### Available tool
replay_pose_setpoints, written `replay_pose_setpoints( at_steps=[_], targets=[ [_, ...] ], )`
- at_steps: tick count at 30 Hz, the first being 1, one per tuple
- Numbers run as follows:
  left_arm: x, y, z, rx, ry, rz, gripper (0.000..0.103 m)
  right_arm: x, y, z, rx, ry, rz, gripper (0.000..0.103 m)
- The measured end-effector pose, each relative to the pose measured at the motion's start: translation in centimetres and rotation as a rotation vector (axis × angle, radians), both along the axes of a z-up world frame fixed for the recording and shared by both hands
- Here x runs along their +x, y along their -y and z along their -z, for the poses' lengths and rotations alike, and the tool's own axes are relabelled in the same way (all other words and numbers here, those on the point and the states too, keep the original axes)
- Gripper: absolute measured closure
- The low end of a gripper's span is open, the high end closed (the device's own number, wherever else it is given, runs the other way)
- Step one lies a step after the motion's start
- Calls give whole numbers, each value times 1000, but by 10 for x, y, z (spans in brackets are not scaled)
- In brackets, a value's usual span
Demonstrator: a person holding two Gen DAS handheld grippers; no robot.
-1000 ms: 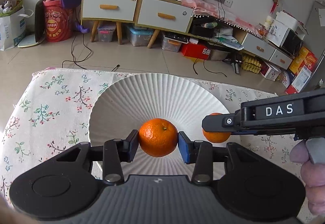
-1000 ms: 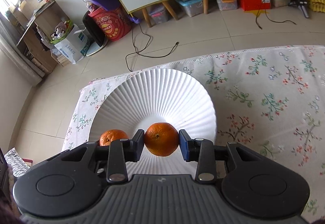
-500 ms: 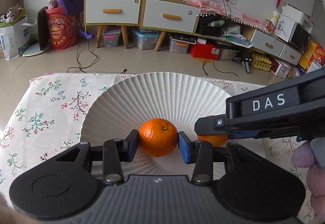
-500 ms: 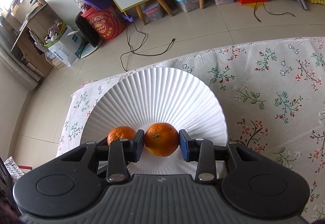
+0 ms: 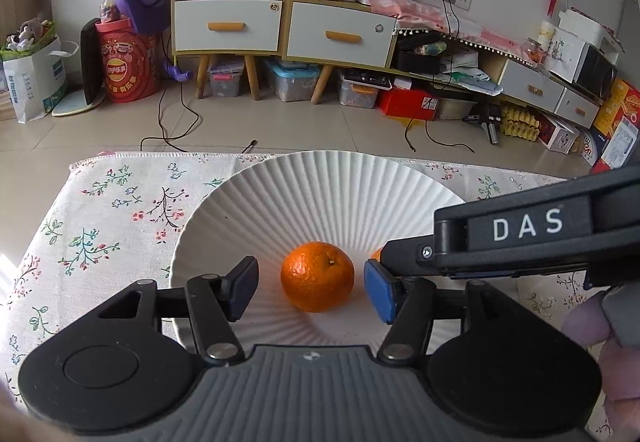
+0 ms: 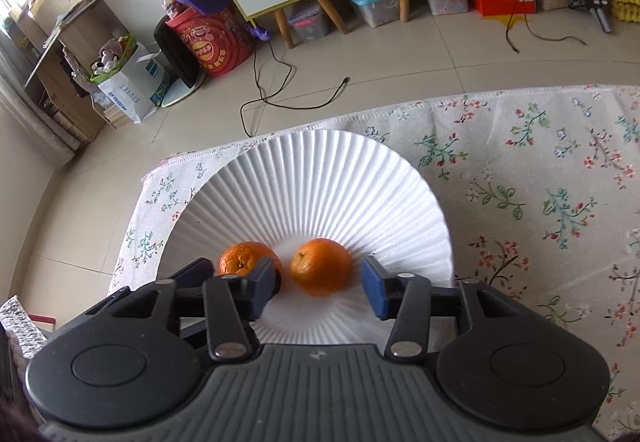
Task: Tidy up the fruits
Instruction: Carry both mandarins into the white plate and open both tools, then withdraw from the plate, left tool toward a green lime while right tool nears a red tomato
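Observation:
A white ribbed plate (image 5: 320, 197) (image 6: 320, 177) sits on the flowered tablecloth. Two oranges rest in its centre. In the left wrist view my left gripper (image 5: 314, 288) is open around one orange (image 5: 317, 276), with gaps on both sides. The second orange (image 5: 375, 254) is mostly hidden behind the right gripper's finger (image 5: 412, 254). In the right wrist view my right gripper (image 6: 320, 288) is open around the right orange (image 6: 321, 266). The left orange (image 6: 244, 258) lies just beyond the right gripper's left finger (image 6: 264, 288).
The flowered tablecloth (image 5: 104, 226) (image 6: 552, 193) covers the table, whose far edge lies just behind the plate. Beyond are tiled floor, cables, a drawer cabinet (image 5: 280, 25) and boxes.
Both grippers opened and let go of their oranges, which now rest on the plate. Both grippers moved lower toward the plate.

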State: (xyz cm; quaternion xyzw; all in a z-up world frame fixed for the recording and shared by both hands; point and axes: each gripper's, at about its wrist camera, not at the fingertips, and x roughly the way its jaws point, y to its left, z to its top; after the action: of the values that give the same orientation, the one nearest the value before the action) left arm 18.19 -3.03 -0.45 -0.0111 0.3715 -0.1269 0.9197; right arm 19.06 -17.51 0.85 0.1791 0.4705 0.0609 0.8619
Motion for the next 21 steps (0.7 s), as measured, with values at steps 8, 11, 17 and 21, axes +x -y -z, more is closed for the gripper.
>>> replay_pose_setpoints(
  at_steps=[8, 11, 17, 21],
  targets=[
    [-20, -7, -15, 13, 1, 6, 17, -22, 8, -25, -7, 44, 16, 28],
    [-30, -10, -23, 16, 0, 25, 14, -34, 11, -32, -31, 66, 15, 18],
    [-50, -15, -39, 8, 8, 33, 4, -57, 16, -45, -46, 90, 5, 12],
    [-59, -18, -44, 14, -2, 51, 3, -70, 19, -50, -43, 103, -2, 8]
  ],
)
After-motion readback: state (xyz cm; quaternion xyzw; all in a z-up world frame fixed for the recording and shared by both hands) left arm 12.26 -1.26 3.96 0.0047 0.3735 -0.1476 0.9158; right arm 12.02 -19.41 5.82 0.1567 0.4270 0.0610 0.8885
